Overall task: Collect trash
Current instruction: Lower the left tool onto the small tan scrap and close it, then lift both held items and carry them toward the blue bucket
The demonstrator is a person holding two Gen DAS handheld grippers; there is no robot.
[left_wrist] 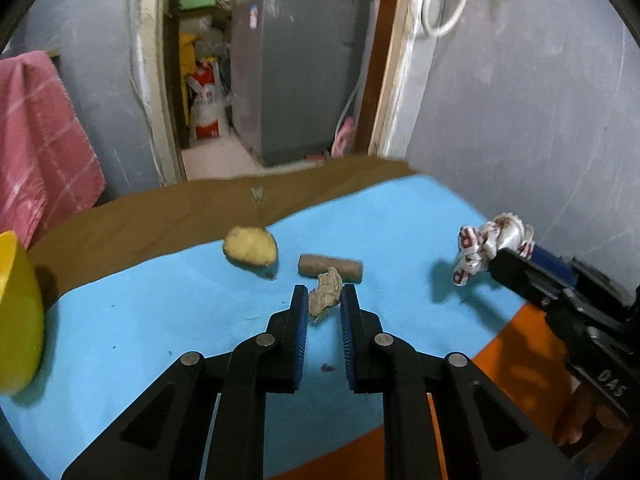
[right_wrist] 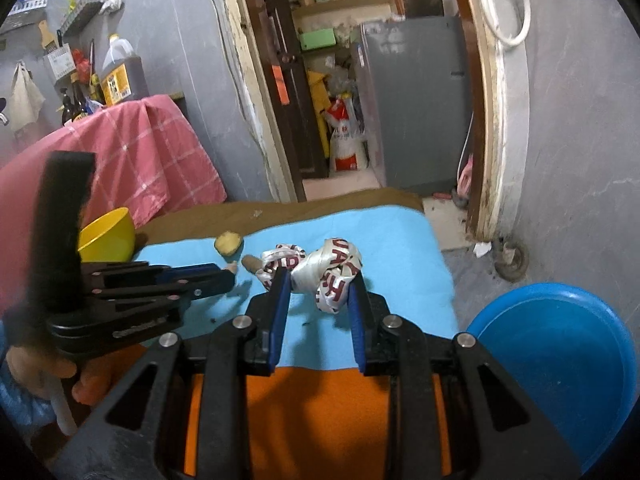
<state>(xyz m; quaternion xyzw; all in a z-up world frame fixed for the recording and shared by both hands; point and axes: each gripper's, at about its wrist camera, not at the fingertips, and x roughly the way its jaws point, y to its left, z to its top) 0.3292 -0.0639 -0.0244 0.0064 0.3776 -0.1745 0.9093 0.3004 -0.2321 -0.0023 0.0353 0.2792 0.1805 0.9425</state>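
Observation:
A crumpled beige paper scrap (left_wrist: 327, 285) lies on the light blue cloth (left_wrist: 160, 320), and my left gripper (left_wrist: 323, 296) is shut on it, pads against both its sides. My right gripper (right_wrist: 320, 280) is shut on a knotted white wrapper with red lettering (right_wrist: 334, 258), held just above the cloth. In the left wrist view that wrapper (left_wrist: 486, 242) sticks out of the right gripper (left_wrist: 506, 258) at the right edge. The right wrist view shows the left gripper (right_wrist: 229, 277) low at the left, with a person's fingers under it.
A yellowish potato piece (left_wrist: 250, 246) and a brown cylinder (left_wrist: 320, 266) lie just beyond the scrap. A yellow bowl (left_wrist: 16, 320) stands at the left. A blue basin (right_wrist: 560, 360) sits on the floor at the right. Pink cloth (right_wrist: 140, 160) hangs behind; a doorway lies ahead.

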